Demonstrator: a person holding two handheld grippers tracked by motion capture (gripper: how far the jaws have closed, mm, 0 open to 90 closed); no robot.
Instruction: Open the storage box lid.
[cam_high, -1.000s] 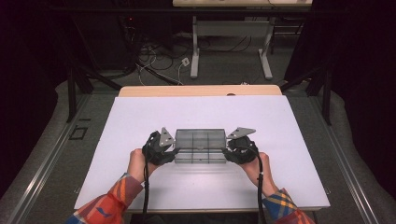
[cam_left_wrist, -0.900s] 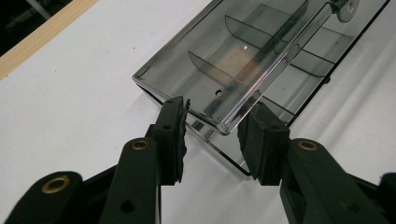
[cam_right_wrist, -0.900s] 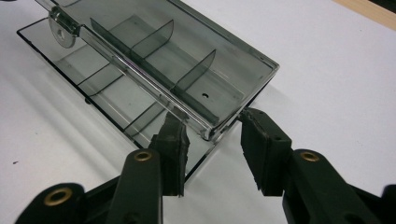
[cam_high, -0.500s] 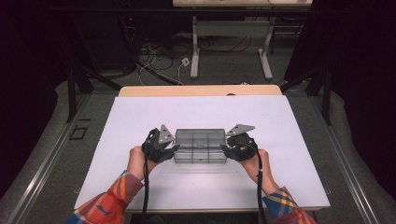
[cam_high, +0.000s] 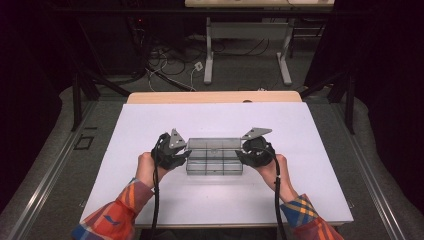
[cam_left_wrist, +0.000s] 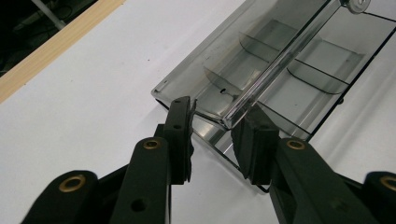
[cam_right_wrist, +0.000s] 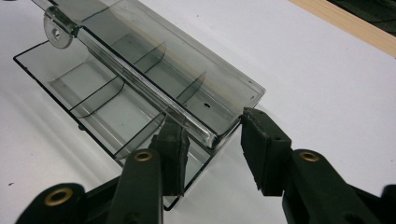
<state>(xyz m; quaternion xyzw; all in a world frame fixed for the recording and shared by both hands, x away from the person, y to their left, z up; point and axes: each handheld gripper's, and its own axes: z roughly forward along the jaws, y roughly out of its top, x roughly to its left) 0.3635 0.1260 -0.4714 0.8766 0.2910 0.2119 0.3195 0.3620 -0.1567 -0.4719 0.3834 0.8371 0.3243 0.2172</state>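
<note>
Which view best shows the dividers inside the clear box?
The right gripper view: the clear box lies open and close, with its curved dividers sharp in both rows. The left gripper view shows them too, from the other end. The high view shows the box small, dividers as faint lines.

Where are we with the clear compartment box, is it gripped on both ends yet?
Done: both grippers flank the clear box on the white table. In hand: the left gripper and right gripper each straddle an end at the hinge ridge, jaws open. Left: closing on it; compartments look empty.
</note>
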